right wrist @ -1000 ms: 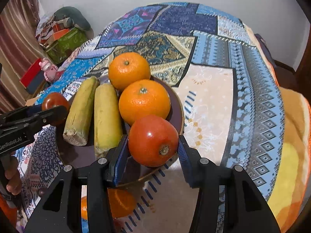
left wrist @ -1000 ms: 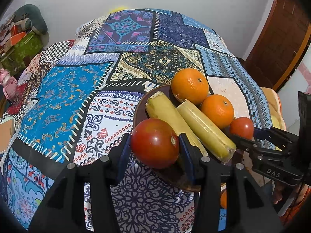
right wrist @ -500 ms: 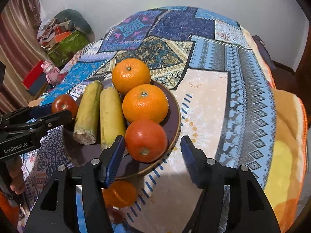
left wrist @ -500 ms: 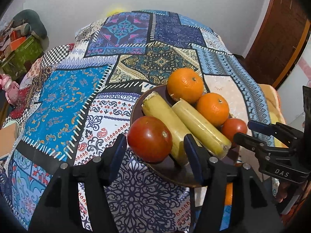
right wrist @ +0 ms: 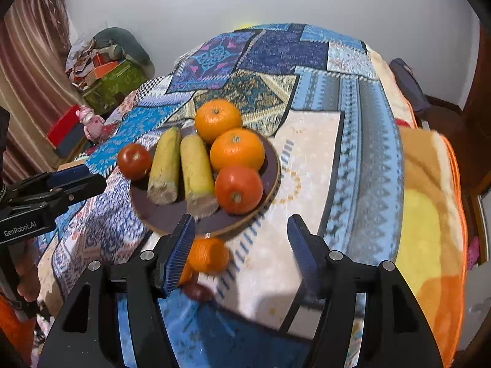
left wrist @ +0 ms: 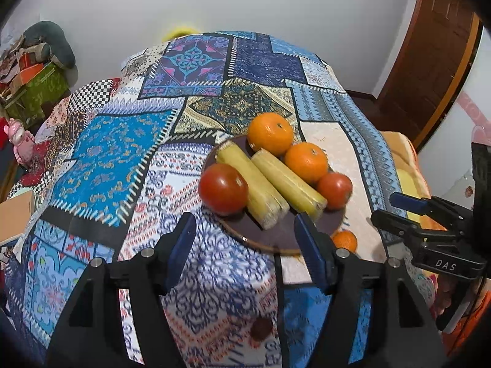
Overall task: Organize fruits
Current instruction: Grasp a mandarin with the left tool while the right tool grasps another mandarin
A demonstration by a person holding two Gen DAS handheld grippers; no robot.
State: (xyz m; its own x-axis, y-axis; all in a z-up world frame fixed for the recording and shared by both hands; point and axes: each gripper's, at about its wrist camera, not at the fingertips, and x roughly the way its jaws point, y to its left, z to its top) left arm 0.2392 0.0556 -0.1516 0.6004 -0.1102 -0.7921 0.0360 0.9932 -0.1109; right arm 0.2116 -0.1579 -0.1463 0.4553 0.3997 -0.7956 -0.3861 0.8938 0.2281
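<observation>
Both tongs are released and hold nothing: left tongs (left wrist: 245,245), right tongs (right wrist: 241,245). The plate (right wrist: 172,217) near the bed's near edge carries two tomatoes, two oranges and two corn cobs. One orange (right wrist: 208,254) lies off the plate, beside its near rim. It is probably firm, light and apt to roll; grip across its widest part.

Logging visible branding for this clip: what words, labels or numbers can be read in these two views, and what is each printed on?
"DAS": white letters on the black body of the right tool, seen in the left wrist view.
"GenRobot.AI": white letters on the black body of the left tool, seen in the right wrist view.
No other text: the fruit, plate and patchwork cloth carry no readable words or numbers.
</observation>
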